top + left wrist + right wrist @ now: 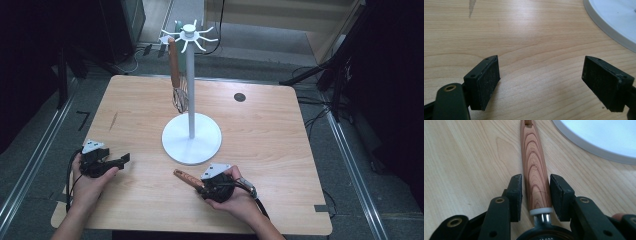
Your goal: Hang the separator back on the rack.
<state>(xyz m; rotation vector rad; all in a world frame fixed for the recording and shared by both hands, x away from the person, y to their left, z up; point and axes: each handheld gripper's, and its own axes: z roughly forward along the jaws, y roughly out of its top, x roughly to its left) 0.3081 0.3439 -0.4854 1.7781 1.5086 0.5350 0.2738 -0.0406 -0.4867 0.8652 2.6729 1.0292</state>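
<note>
The wooden handle (534, 165) lies flat on the bench (280, 130), near the front edge and just in front of the stand's round white base (191, 138), close to it but not touching. In the right gripper view the grain runs in long ovals down the handle, there is a small slot at its far end, and a white collar and a bit of metal sit at the near end, right under the camera. What the metal belongs to I cannot tell from here.

The right gripper (536, 195) is straddling that handle: one black pad on each side of its near end, a sliver of bench showing on both sides, so the pads are around it, not pressing on it. The jaws are partly apart, nothing clamped. From the high view the right hand (235, 197) rests low at the bench's front, with the handle poking out to the left of the gripper.

Over on the left, the left gripper (541, 82) has its jaws spread wide with bare wood between them. It points toward the white base, whose edge shows at the top right of the left gripper view. The left hand (90, 180) sits at the front left corner, well apart from the handle.

Behind it all the stand's pole (191, 90) rises to a ring of white hooks (189, 35), and a whisk (177, 80) with a brown handle hangs there.
</note>
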